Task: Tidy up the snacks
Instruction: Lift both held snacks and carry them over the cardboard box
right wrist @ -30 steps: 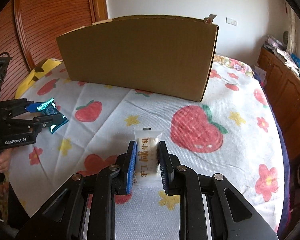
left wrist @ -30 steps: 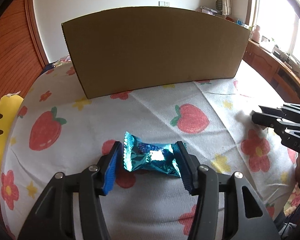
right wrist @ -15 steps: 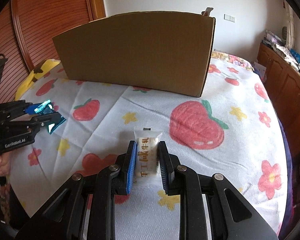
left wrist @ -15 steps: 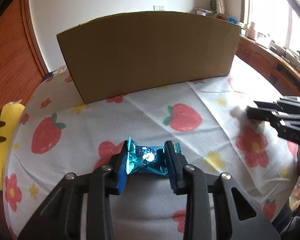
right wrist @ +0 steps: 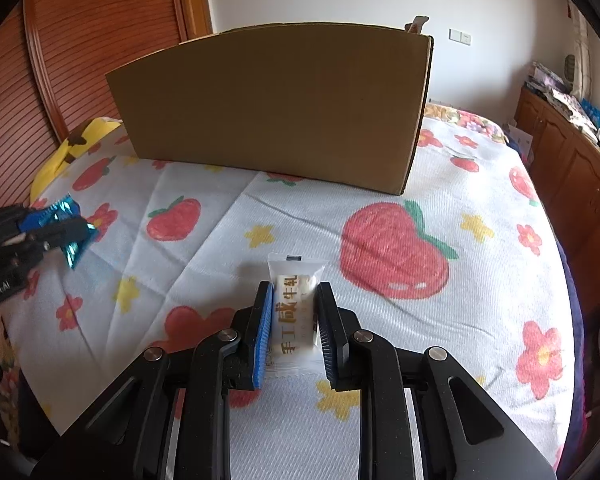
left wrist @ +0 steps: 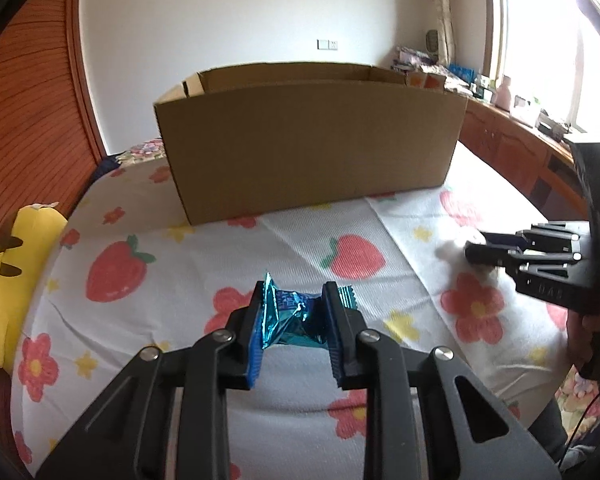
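My left gripper (left wrist: pixel 294 300) is shut on a crumpled blue foil snack (left wrist: pixel 290 318), held above the strawberry-print cloth. It also shows at the far left of the right wrist view (right wrist: pixel 56 228). My right gripper (right wrist: pixel 292 300) is shut on a white snack packet with gold lettering (right wrist: pixel 294 312); it shows at the right of the left wrist view (left wrist: pixel 484 252). An open cardboard box (left wrist: pixel 308 144) stands ahead of both grippers on the cloth, also in the right wrist view (right wrist: pixel 276 108).
A yellow plush toy (left wrist: pixel 8 280) lies at the left edge of the cloth-covered surface (left wrist: pixel 228 252). A wooden cabinet (right wrist: pixel 572 168) with clutter runs along the right. A wooden slatted door (right wrist: pixel 80 56) is at the left.
My left gripper has closed tighter on the blue snack and lifted it, so the box's open top now shows. My right gripper has risen a little with the white packet.
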The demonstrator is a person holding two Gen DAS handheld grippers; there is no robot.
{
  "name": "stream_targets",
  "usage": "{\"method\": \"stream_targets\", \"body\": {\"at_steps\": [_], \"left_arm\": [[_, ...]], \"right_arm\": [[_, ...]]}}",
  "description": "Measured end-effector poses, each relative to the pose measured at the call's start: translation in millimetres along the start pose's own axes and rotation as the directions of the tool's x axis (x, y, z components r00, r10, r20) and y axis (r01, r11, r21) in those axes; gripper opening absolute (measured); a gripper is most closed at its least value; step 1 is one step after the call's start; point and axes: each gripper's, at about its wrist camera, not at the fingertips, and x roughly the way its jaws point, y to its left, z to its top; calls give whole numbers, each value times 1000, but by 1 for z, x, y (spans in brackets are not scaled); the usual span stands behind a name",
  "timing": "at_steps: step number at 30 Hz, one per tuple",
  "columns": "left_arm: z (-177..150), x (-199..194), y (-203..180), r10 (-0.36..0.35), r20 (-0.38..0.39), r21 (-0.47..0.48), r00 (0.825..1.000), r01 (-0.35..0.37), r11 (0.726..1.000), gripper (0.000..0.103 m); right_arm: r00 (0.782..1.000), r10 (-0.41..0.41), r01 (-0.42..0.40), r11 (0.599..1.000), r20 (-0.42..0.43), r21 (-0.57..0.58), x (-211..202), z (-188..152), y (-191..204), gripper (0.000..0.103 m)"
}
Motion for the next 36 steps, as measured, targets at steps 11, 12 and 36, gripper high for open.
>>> {"method": "stream_targets", "body": {"at_steps": [11,12,36], "left_arm": [[6,-10,2,12,50,-29,999,-11,1000,25],[7,-11,2,12,54,-30,998,-10,999,25],[85,-26,13,-3,204,-41,979,11,999,25]], "right_arm": [[1000,13,-13,1000,19,5,-5,-2,-3,20],[1000,14,-14,1000,19,5,-5,-2,-3,20],[979,37,-27,998,201,-51,-56,52,-2,20]]}}
